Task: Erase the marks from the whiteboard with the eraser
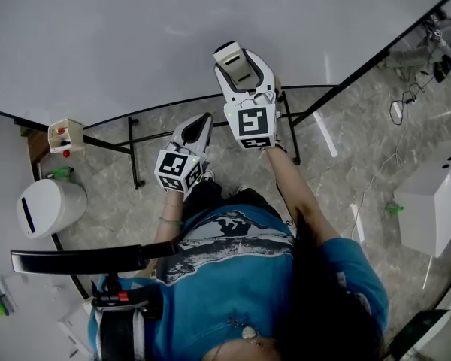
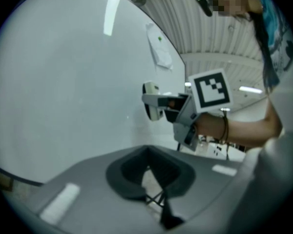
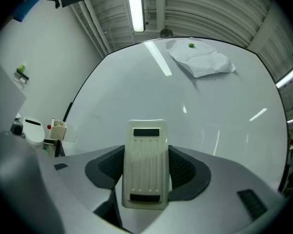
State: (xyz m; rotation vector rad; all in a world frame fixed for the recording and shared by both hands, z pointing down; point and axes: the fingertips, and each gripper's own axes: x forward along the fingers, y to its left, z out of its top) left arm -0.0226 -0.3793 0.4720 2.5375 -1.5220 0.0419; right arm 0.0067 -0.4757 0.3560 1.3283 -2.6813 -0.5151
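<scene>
1. Whiteboard [image 1: 120,43] face lay bare across the head view's upper left: open passage.
2. Paper sheet [image 3: 201,58] was stuck on the board, upper right of the right gripper view.
3. Small box [image 1: 66,136] sat at the board's edge, left; black stand bars [image 1: 133,150] crossed below, left of centre.

The grey marbled floor [image 1: 361,149] fills the middle and right of the head view. On it stand the black frame legs [image 1: 134,156] of the whiteboard [image 1: 135,43] at centre left, a white box [image 1: 436,201] at the right edge, loose cables [image 1: 406,100] at upper right, and 1 small green object [image 1: 393,208] beside the box.
</scene>
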